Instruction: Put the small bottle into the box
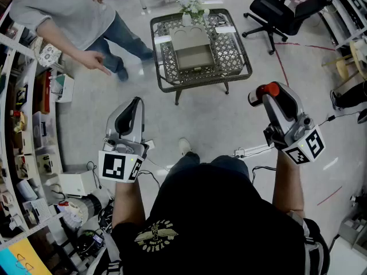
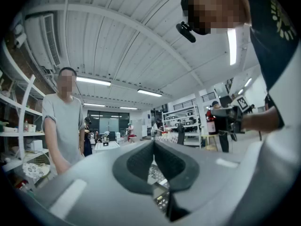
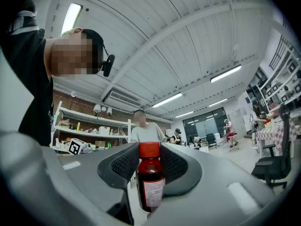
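The person wears a black T-shirt [image 1: 218, 211] with a gold emblem [image 1: 156, 235] and blue jeans [image 1: 198, 164]; the grey left hand-held gripper [image 1: 136, 102] and right hand-held gripper [image 1: 262, 96] bear black-and-white marker cubes [image 1: 119, 167].

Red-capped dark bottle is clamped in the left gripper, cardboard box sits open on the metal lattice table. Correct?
Wrong gripper: the small dark-red bottle with a red cap is clamped in the right gripper, per the right gripper view. The open cardboard box does sit on the metal lattice table.

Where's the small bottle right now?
The small bottle is clamped in the right gripper, at the head view's right, above the floor and short of the box on the wire table ahead.
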`<state>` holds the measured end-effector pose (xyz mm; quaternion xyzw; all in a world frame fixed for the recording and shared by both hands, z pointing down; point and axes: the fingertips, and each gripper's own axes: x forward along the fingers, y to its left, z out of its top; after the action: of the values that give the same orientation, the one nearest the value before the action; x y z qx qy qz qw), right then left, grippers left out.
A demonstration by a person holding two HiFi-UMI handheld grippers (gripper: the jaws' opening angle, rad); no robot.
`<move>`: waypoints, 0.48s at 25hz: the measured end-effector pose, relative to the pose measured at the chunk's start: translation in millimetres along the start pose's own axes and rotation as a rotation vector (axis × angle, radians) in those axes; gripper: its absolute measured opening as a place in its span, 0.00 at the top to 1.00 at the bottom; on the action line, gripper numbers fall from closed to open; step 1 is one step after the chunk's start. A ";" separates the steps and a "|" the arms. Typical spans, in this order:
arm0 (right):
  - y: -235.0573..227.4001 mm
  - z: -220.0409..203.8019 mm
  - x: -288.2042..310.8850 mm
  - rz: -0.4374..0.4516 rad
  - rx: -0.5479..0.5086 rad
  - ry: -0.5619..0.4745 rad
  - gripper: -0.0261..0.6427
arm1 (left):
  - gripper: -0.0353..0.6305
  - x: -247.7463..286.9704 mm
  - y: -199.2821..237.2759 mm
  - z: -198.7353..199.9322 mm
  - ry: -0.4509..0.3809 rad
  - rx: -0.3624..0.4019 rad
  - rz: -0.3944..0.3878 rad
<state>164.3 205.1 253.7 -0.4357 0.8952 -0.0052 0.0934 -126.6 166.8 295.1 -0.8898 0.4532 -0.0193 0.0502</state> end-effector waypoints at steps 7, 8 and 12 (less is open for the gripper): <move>-11.6 -14.6 56.8 0.020 0.003 0.023 0.74 | 0.95 40.1 38.7 -0.9 -0.020 -0.015 -0.026; -14.8 -15.0 61.3 0.027 0.006 0.024 0.74 | 0.95 43.7 42.0 -4.1 -0.016 -0.025 -0.018; -22.8 -12.5 73.1 0.059 0.015 0.018 0.74 | 0.95 50.9 51.9 -8.9 -0.013 -0.073 0.021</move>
<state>135.8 132.9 256.2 -0.4082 0.9084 -0.0132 0.0890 -139.1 94.7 297.8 -0.8862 0.4628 0.0036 0.0208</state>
